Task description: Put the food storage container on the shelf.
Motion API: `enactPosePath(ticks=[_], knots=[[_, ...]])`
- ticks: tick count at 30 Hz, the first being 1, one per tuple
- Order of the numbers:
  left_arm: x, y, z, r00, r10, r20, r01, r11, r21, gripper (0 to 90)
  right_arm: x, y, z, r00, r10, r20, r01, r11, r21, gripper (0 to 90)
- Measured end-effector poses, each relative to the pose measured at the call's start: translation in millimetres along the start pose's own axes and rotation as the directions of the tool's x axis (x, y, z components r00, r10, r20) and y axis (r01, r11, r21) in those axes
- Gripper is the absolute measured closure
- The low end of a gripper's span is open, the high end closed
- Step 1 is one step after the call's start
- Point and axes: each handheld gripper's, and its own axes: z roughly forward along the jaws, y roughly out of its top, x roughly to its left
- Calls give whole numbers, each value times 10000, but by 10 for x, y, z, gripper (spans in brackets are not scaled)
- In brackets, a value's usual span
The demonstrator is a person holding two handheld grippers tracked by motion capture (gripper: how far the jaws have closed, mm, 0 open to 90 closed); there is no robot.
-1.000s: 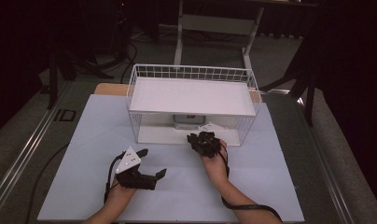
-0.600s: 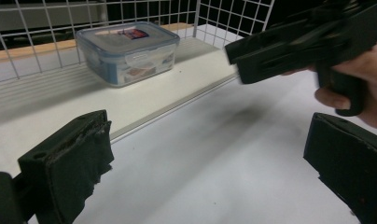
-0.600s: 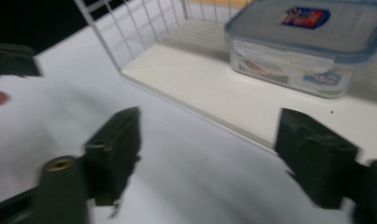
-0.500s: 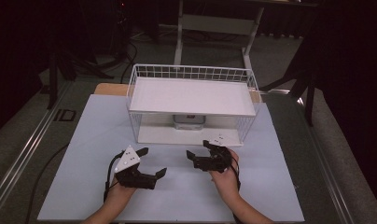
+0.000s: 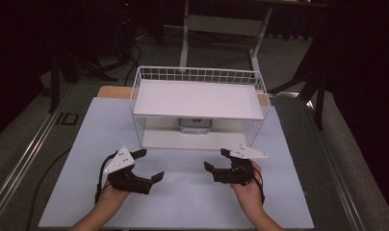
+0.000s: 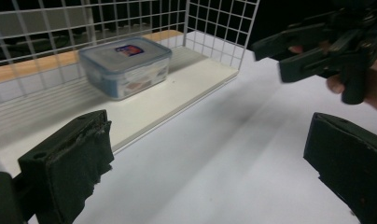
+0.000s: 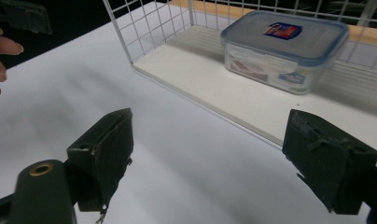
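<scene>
A clear plastic container [image 5: 195, 125] with a blue-rimmed lid [image 6: 123, 56] [image 7: 284, 32] stands on the lower shelf of a white wire rack [image 5: 198, 98]. Both grippers hover over the white table [image 5: 183, 202] in front of the rack. My left gripper [image 5: 152, 163] [image 6: 207, 163] is open and empty, pointing right towards the rack. My right gripper [image 5: 214, 159] [image 7: 214, 158] is open too; its jaws have just been opening and nothing is between them. It also shows at the upper right of the left gripper view as the other gripper [image 6: 326, 46].
The rack's upper shelf [image 5: 197, 96] is a bare white board with a wire rim. The rack stands at the back of the table, its front open towards me. Dark floor, a metal rail [image 5: 24, 159] and stand legs [image 5: 185, 38] surround the table.
My right gripper has drawn back from the rack's front towards me and a little right, and its jaws have spread wide. The left gripper has barely shifted.
</scene>
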Motion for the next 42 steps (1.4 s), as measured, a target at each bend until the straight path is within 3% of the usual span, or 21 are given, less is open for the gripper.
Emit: enactPosePath(ticks=[3,17,22,27,33,34,38,40,42], knots=[[49,-43,-103,9994,-331,-108,331,9994,29,19,-12,-15,-91,9999,79,93,-78,10000,-39,162],[101,-143,-316,9981,-201,-590,211,9997,158,19,-4,-131,-384,9990,-138,430,150,9995,-267,166],[133,-213,-379,9961,-557,-679,560,9984,17,19,-24,-135,-494,10000,17,62,-13,9987,-514,194],[148,-254,-390,9952,-549,-814,551,9985,-1,19,-56,-180,-571,9991,-296,301,315,9974,-645,183],[139,-272,-379,9955,-378,-867,386,9992,73,19,-125,-238,-612,9992,-378,148,387,9971,-654,149],[145,-283,-373,9966,-408,-719,412,9991,41,19,-191,-295,-601,9987,-507,83,509,9984,-237,133],[155,-310,-350,9970,-361,-690,370,9992,120,19,-233,-348,-586,9968,-788,148,790,9968,-102,130],[162,-326,-324,9958,-294,-865,318,9991,265,19,-301,-382,-561,9990,-456,23,457,9987,-234,125],[162,-327,-306,9950,-216,-980,247,9992,308,19,-325,-390,-555,9991,-429,24,430,9987,-281,125]])
